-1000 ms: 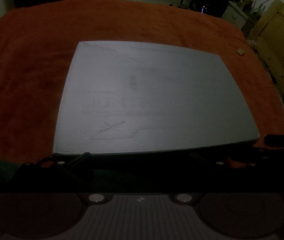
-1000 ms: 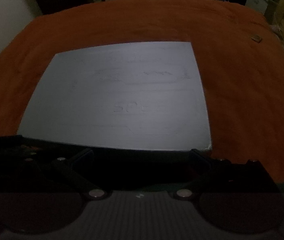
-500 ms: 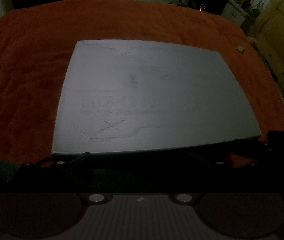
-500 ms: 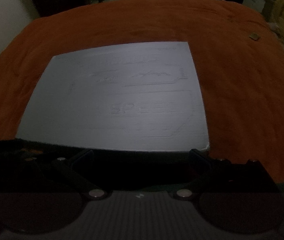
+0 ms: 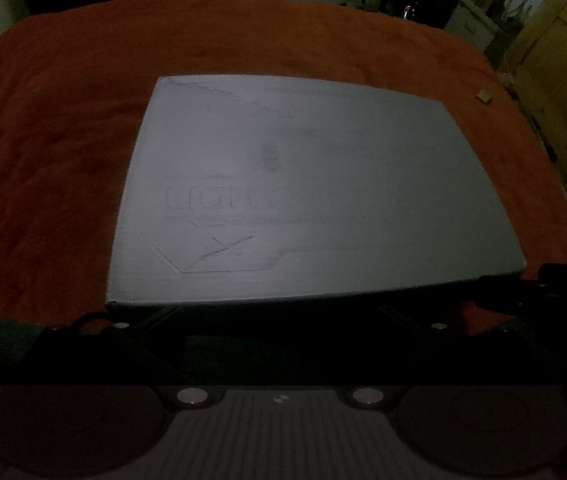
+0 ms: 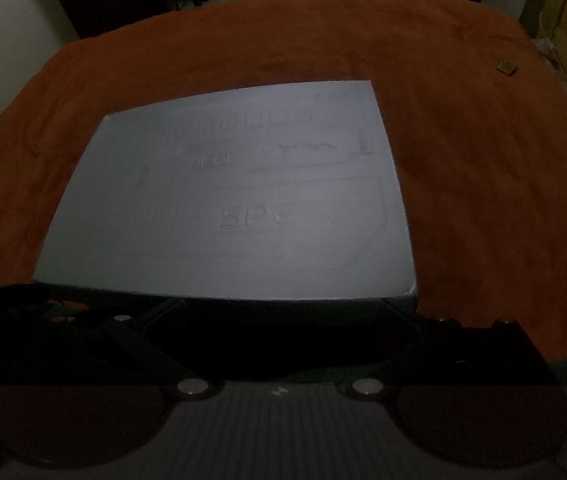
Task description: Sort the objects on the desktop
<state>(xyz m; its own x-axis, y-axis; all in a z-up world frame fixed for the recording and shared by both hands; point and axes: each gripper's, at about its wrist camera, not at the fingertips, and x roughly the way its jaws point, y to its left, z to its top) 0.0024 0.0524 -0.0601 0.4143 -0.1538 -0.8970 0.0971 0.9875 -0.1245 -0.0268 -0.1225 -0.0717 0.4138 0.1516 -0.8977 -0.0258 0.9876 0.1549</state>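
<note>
A flat grey box [image 5: 307,184] with faint raised lettering lies on the orange cloth [image 5: 51,152]. In the left wrist view my left gripper [image 5: 279,314] is open, its dark fingers spread wide at the box's near edge, toward its left end. The fingertips are lost in shadow under that edge. My right gripper [image 6: 283,308] is also open, set against the same near edge of the box [image 6: 235,200] toward its right corner. Each gripper shows in the other's view: the right one [image 5: 543,288] and the left one [image 6: 7,300].
A small tan block [image 5: 483,96] [image 6: 506,67] lies on the cloth at the far right. A wooden cabinet [image 5: 559,64] stands past the table's right side. Dark furniture lines the back of the dim room. Orange cloth [image 6: 483,184] surrounds the box on all sides.
Both views have shifted slightly, and the box top sits a little nearer in the right wrist view. The fingers stay spread at the box's near edge.
</note>
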